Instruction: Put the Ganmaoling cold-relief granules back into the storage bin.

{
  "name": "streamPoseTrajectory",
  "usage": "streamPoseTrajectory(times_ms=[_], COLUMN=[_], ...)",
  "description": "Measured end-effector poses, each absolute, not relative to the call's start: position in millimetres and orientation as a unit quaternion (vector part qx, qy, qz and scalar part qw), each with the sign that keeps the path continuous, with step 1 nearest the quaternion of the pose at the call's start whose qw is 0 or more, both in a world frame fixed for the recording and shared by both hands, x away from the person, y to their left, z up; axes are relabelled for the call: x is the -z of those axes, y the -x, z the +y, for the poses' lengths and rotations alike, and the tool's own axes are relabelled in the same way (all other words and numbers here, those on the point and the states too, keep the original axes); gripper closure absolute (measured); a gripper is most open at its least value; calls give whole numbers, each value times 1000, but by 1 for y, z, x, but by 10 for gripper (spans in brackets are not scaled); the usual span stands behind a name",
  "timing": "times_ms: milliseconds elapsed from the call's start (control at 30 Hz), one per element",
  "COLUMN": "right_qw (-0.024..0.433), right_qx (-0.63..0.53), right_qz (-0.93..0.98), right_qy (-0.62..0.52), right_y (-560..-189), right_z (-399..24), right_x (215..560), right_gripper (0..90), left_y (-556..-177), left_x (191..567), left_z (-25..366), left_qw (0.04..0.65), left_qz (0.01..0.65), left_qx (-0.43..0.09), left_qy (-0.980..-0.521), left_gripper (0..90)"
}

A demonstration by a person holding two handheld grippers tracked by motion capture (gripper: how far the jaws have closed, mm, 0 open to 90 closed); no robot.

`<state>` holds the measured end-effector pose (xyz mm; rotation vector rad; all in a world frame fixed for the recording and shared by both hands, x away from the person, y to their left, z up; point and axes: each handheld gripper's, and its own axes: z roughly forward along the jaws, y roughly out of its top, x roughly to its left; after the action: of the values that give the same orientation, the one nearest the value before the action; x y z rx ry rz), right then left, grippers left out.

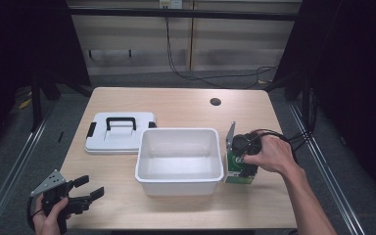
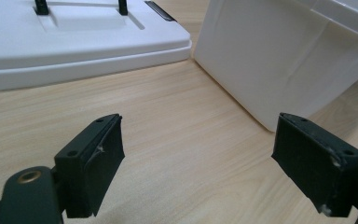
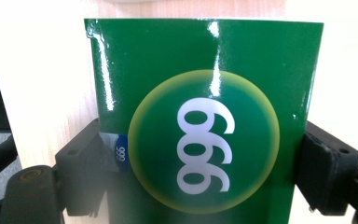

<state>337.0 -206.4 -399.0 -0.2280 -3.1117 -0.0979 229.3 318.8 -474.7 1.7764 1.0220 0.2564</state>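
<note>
In the high view, the right tongs (image 1: 244,159) sit at the right centre of the frame, held in the person's right hand (image 1: 269,154), and they are closed on a green box (image 1: 235,169) that stands on the worktop (image 1: 186,105) just beside the right wall of the white tub (image 1: 179,183). The right gripper view shows this close up: the green box (image 3: 205,116), printed with a yellow-ringed circle and white "999" figures, fills the gap between the two black jaws, whose pads press its left and right edges near the lower part of the frame.

The left tongs (image 1: 85,188) are at the lower left of the high view, held in the left hand (image 1: 49,215) over the near edge of the worktop, well apart from the box. In the left gripper view the left tongs (image 2: 198,163) stand wide open with nothing between them but bare wood. Beyond them, the tub's white wall (image 2: 279,60) is at the upper right and a white lid (image 2: 74,42) with a black handle lies flat at the upper left.
</note>
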Motion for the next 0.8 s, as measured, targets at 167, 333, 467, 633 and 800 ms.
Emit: streamPoseTrajectory(times_ms=[167, 333, 467, 633, 800], right_qw=[4, 7, -2, -2, 0], right_qx=[24, 26, 25, 30, 37], right_qz=[-997, -996, -997, -997, -996], right_qy=[78, 81, 75, 78, 82], right_y=[-336, -335, -334, -333, -333], right_z=[-204, -206, -205, -209, -213], right_x=[396, 386, 376, 368, 361], right_gripper=[161, 161, 161, 161, 161], left_y=[-229, -229, -229, -229, -230], left_x=[475, 475, 475, 475, 475], left_z=[319, 319, 319, 319, 319], left_qw=[512, 513, 512, 512, 510], left_qz=[425, 425, 425, 425, 424], left_qx=[-108, -107, -107, -107, -108], left_qy=[-739, -738, -739, -739, -741], left_gripper=[158, 158, 158, 158, 158])
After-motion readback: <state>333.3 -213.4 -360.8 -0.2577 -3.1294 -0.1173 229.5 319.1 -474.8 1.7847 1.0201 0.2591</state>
